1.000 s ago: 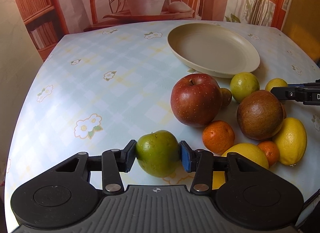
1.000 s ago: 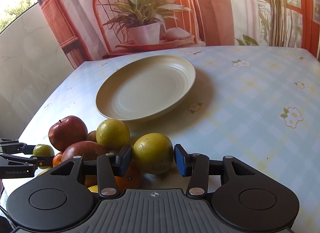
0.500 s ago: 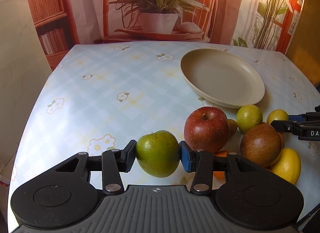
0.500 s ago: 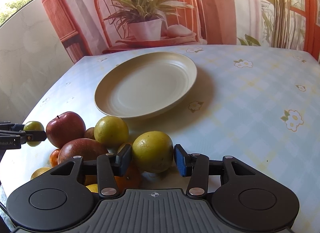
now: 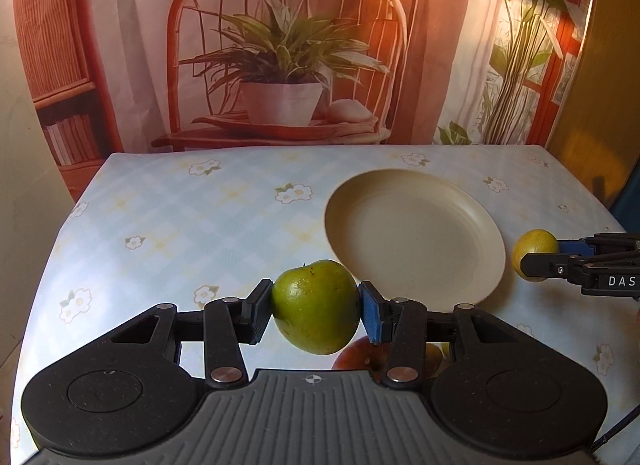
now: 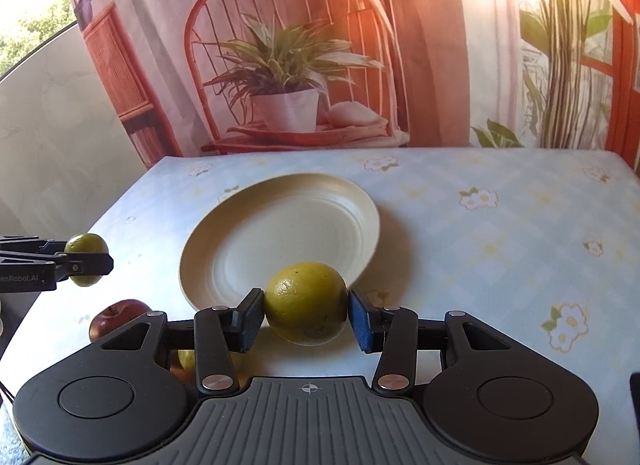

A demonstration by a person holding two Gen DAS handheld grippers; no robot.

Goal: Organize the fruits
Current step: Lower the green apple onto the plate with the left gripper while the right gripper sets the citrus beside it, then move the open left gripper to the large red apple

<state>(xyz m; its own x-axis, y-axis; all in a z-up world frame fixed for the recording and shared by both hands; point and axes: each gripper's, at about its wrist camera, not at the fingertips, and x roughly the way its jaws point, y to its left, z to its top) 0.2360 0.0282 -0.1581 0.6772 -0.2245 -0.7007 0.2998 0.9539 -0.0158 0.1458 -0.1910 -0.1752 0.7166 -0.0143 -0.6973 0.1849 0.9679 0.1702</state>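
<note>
Left tool [image 5: 316,311] clamped on a round green apple [image 5: 316,307], held in the air at 7 o'clock from the round cream plate [image 5: 472,225]. Right tool [image 6: 306,315] clamped on a round yellow-green citrus fruit [image 6: 306,303], above the plate's near rim. Plate without any fruit yet. Red apple [image 6: 116,315] and other fruits waiting on the flowered tabletop [image 5: 180,217]. Only at the beginning, apparently.

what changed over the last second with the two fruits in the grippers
Both were lifted off the table. The left gripper raised the green apple out from beside the fruit pile, and the right gripper raised the yellow-green citrus out of the pile; both now hang near the plate. Unchanged: both grips stayed shut on their fruit, the plate holds nothing, and the red apple stays on the table.
</note>
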